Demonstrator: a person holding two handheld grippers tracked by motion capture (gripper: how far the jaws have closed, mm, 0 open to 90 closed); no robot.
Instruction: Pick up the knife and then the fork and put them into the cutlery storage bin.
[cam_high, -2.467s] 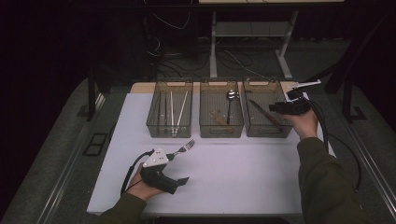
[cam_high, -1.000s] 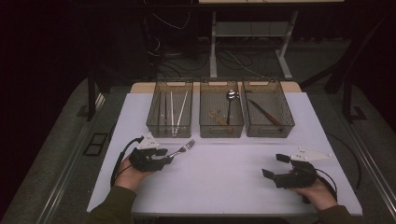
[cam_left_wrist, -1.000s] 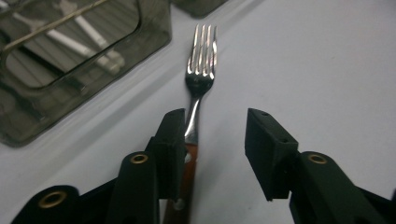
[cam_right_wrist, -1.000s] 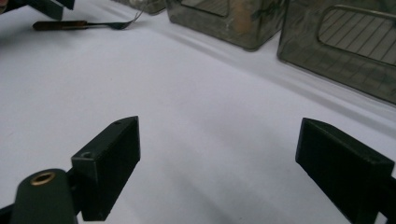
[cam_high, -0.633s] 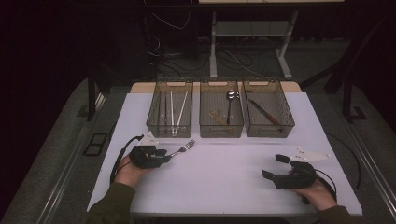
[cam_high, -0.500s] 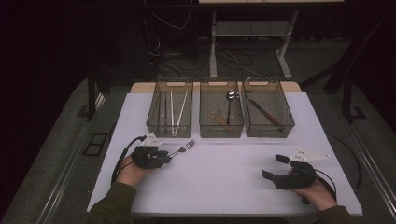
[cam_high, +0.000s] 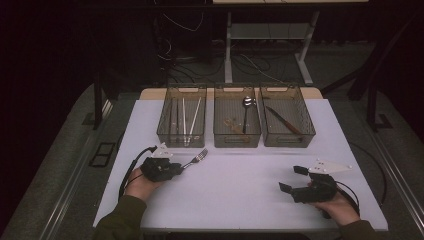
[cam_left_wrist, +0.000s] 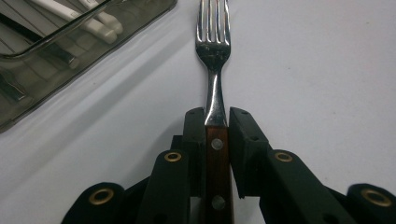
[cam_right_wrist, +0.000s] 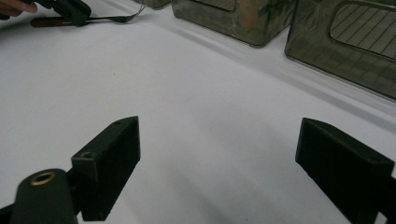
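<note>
A dim room surrounds a white table (cam_high: 240, 195) that fills the middle of the high view. At lower left, the left gripper (cam_high: 176, 169) lies low on the table, its jaws pinching the wooden handle of a fork (cam_left_wrist: 214, 93) whose tines point toward the upper right, just short of the left bin (cam_high: 182, 136). Along the top of the table stand that bin, the middle bin (cam_high: 237, 137) and the right bin (cam_high: 289, 139). At lower right, the right gripper (cam_high: 290, 179) rests on the table with its jaws spread wide, nothing between them.
</note>
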